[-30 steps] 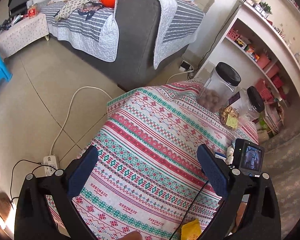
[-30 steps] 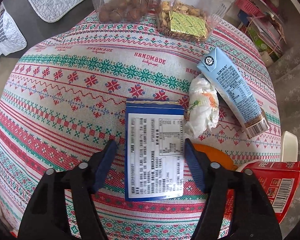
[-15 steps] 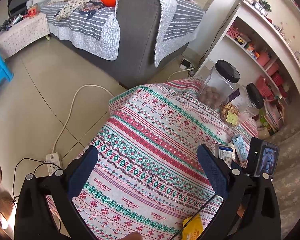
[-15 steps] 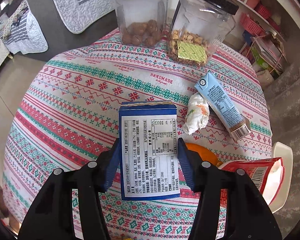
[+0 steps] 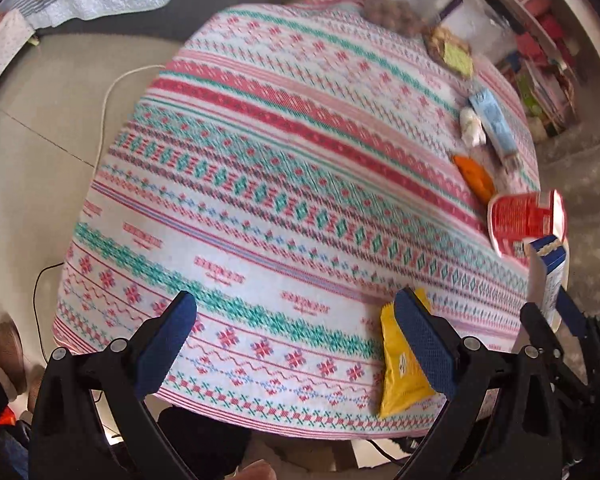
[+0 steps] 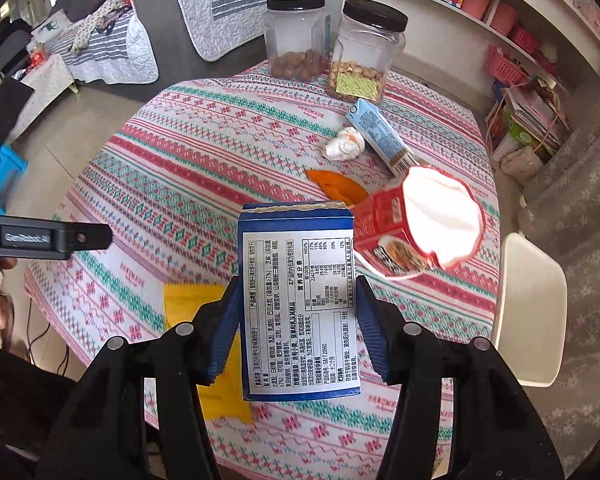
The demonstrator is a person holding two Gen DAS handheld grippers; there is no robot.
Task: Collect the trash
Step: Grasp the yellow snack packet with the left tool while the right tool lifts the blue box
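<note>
My right gripper (image 6: 298,312) is shut on a blue box (image 6: 300,300) with a white label, held up above the patterned tablecloth (image 5: 260,160). The same box (image 5: 550,276) shows at the right edge of the left wrist view. My left gripper (image 5: 296,320) hangs open over the table's near edge, nothing between its fingers. A yellow packet (image 5: 400,368) lies flat, partly behind the left gripper's right finger. Farther back lie an open red carton (image 6: 412,228), an orange wrapper (image 6: 340,188), a crumpled white tissue (image 6: 346,144) and a light blue carton (image 6: 380,136).
Two black-lidded jars (image 6: 296,36) (image 6: 370,48) stand at the table's far edge. A white chair (image 6: 528,304) sits to the right, shelves with pink baskets (image 6: 504,64) behind it. A grey sofa (image 6: 160,12) and a floor cable (image 5: 112,92) lie to the left.
The right gripper has lifted the blue box off the cloth and drawn back toward the near edge. The left gripper has tipped downward over the table, bringing the yellow packet beside its right finger.
</note>
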